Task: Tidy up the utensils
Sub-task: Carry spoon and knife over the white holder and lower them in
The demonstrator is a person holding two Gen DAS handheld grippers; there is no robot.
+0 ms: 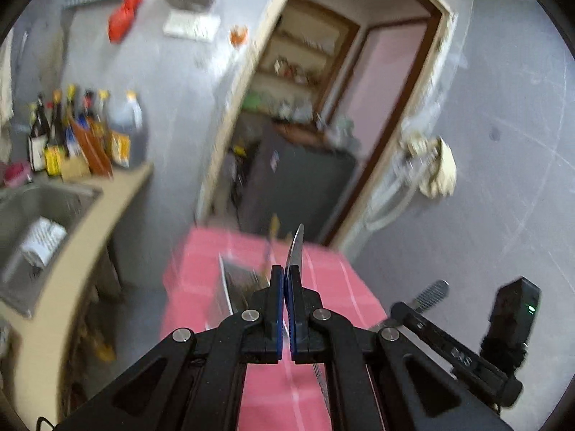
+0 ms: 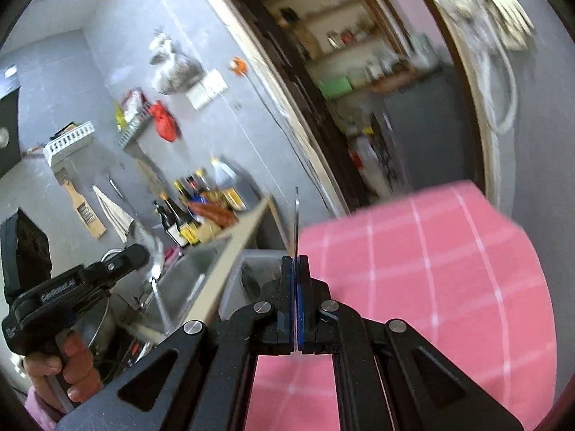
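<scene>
Fingers clamped: left gripper (image 1: 287, 276) on a knife (image 1: 297, 248), right gripper (image 2: 295, 269) on a thin utensil (image 2: 296, 215).
We carry both above the pink cloth (image 2: 431, 251); next, we judge, lowering them into the tray (image 1: 230, 283).

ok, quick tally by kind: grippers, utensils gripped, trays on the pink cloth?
Grippers: 2, left gripper and right gripper
Gripped utensils: 2, left utensil and right utensil, each edge-on between shut fingers
Trays: 1, tray; contents too blurred to count
Total: 5
</scene>
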